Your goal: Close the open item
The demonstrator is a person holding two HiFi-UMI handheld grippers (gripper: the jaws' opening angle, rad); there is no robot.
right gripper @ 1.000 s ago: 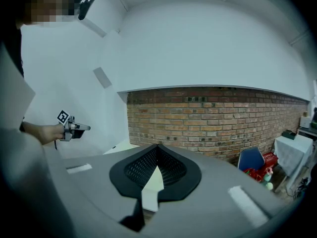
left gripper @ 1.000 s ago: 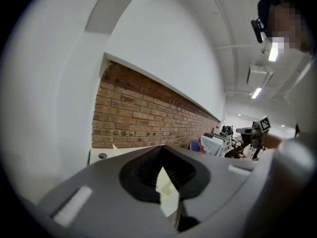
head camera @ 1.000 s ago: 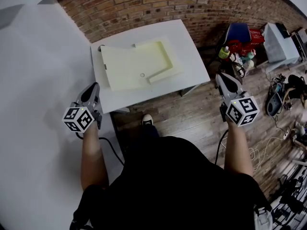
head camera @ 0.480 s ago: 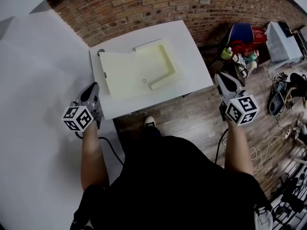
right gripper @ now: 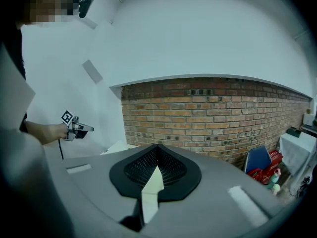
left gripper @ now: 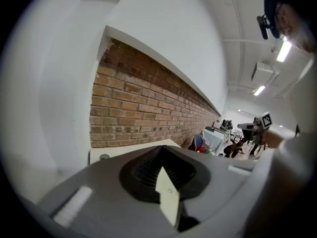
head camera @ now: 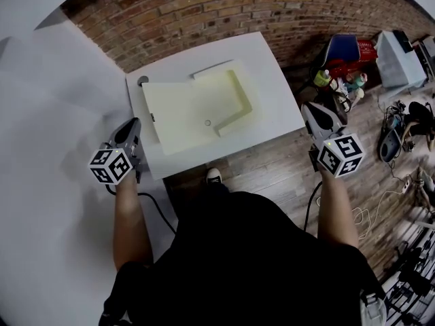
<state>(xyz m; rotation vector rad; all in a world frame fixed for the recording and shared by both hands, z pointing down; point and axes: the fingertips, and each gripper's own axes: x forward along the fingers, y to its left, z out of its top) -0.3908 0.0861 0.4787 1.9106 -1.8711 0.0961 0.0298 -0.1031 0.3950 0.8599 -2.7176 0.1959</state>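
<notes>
Both hands have moved toward the white table [head camera: 272, 80], and the open case [head camera: 190, 104] now sits nearer to them.
The left gripper [head camera: 133, 123] and the right gripper [head camera: 307, 107] are both closed tight with nothing in them. The case lies flat on the table, ahead of the grippers and between them, and it touches neither one. It is pale yellow, smooth and flat, with a raised rim bent like an L and a tiny ring near that rim. The left gripper is by the table's left edge. The right gripper is over the wood floor [head camera: 272, 161], just off the table's right corner. A brick wall [head camera: 204, 5] stands behind the table. Red and blue things [head camera: 346, 49] and cables [head camera: 401, 134] lie off to the right.
</notes>
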